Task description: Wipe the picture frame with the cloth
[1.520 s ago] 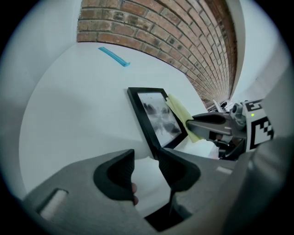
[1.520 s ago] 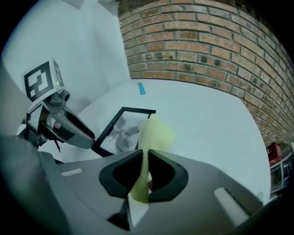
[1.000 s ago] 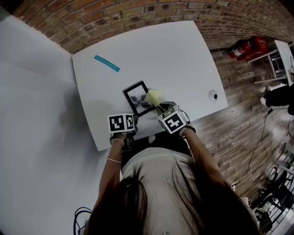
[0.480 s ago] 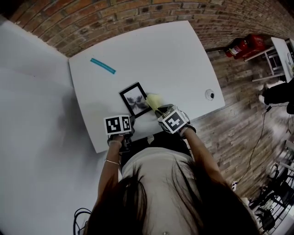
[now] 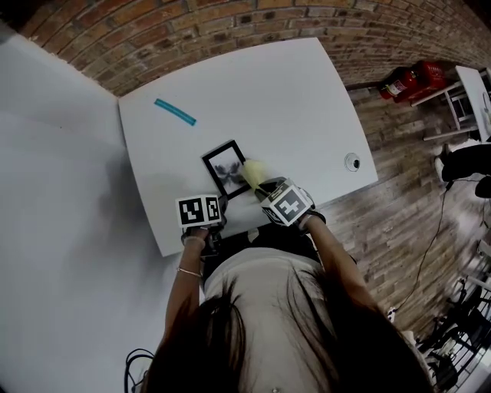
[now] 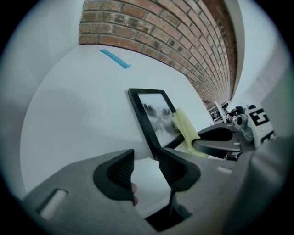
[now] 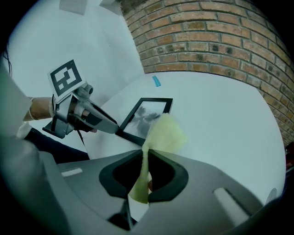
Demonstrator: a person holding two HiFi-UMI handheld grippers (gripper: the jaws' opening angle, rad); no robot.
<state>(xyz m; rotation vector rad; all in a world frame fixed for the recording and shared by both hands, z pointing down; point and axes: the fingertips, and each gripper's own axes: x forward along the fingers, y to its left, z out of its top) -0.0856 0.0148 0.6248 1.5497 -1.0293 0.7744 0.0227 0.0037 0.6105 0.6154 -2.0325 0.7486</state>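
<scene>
The head view looks steeply down from above the person onto the white table, far enough off to take in its whole top and the brick wall. The left gripper view rides low behind the left gripper. It looks along its fingers across the table toward that wall, close to the picture frame. The right gripper view does likewise from the right gripper (each catches the other gripper at its edge). All three share the frame and the teal strip.
</scene>
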